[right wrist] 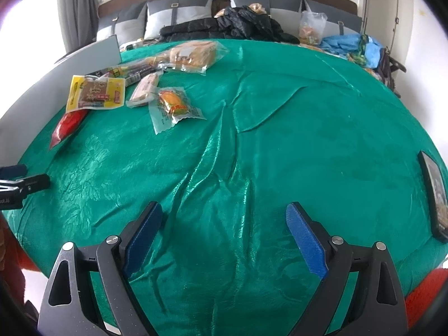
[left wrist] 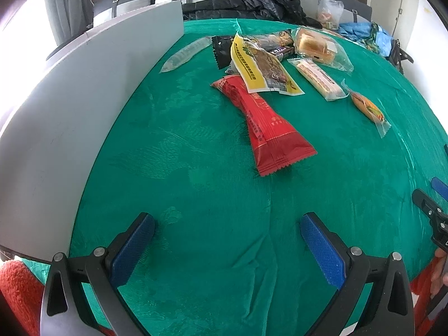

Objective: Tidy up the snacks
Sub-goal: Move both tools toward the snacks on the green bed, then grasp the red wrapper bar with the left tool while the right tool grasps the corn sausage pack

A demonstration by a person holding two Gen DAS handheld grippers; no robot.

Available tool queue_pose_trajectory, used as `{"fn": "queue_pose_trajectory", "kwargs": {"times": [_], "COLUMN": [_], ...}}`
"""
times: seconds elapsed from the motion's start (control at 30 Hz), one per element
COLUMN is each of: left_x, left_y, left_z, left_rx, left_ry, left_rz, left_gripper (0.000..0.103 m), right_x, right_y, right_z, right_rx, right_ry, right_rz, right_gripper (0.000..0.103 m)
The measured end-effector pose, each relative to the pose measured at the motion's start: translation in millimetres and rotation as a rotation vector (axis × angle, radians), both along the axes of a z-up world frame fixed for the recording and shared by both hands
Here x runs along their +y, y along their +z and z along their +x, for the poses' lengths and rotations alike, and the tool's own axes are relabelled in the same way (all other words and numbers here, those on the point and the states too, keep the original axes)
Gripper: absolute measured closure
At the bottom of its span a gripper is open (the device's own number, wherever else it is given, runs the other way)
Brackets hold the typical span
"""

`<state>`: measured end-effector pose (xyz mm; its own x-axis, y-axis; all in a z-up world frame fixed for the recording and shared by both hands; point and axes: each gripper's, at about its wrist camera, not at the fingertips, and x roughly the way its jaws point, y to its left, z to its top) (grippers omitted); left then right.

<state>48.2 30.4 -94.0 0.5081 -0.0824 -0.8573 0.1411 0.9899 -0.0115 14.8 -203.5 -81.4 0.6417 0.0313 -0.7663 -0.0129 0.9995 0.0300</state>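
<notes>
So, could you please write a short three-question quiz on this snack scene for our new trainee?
1. True or false: the left gripper holds the red packet.
2. What lies partly on top of the red packet? A) yellow packet B) phone C) black jacket
3. Fill in: the snacks lie on a ___ cloth.

Key: 1 false, its jaws are open and empty; 2 A; 3 green.
</notes>
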Motion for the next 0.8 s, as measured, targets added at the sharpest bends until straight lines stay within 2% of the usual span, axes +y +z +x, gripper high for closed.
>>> {"fn": "queue_pose_trajectory", "kwargs": {"times": [0.23,0.27,0.33,0.4,0.53,0.6,0.67,0.7,0.73,0.8], "left_x": [2.0,4.4,10.9,9.5,-11.7,-20.3,-20.1,-18.9,-15.8,-8.9], "left_y": [2.0,3.9,14.4,27.5,47.8,44.2,32.6,27.3,20.8,17.5], "left_z": [3.5,3.9,5.8,13.5,45.7,65.5,79.7,84.0,87.2,82.6], "left_rx": [0.039,0.046,0.036,0.006,-0.021,0.004,0.063,0.092,0.125,0.127], "left_ry": [-0.039,-0.04,-0.032,-0.037,-0.065,-0.049,-0.018,-0.005,0.002,0.0], "left_rz": [-0.009,-0.036,-0.143,-0.19,-0.143,-0.103,-0.103,-0.117,-0.147,-0.176], "left_gripper": [0.0,0.001,0.001,0.001,0.003,0.018,0.046,0.055,0.074,0.08], "right_x": [0.3,0.4,0.4,0.5,1.4,1.3,0.9,0.8,0.5,0.3], "right_y": [0.1,-0.1,-0.4,-0.4,-0.9,-0.9,-0.7,-0.6,-0.6,-0.4], "right_z": [0.0,0.1,-0.8,-2.1,-1.8,-1.4,-1.2,-1.0,-1.0,-0.9], "right_rx": [-0.011,-0.014,-0.017,-0.019,-0.023,-0.023,-0.021,-0.021,-0.02,-0.019], "right_ry": [0.0,0.0,-0.001,-0.001,-0.001,0.001,0.003,0.006,0.007,0.013], "right_rz": [-0.005,-0.005,-0.007,-0.008,-0.01,-0.01,-0.009,-0.009,-0.009,-0.009], "right_gripper": [0.011,0.011,0.011,0.01,0.009,0.009,0.009,0.009,0.009,0.009]}}
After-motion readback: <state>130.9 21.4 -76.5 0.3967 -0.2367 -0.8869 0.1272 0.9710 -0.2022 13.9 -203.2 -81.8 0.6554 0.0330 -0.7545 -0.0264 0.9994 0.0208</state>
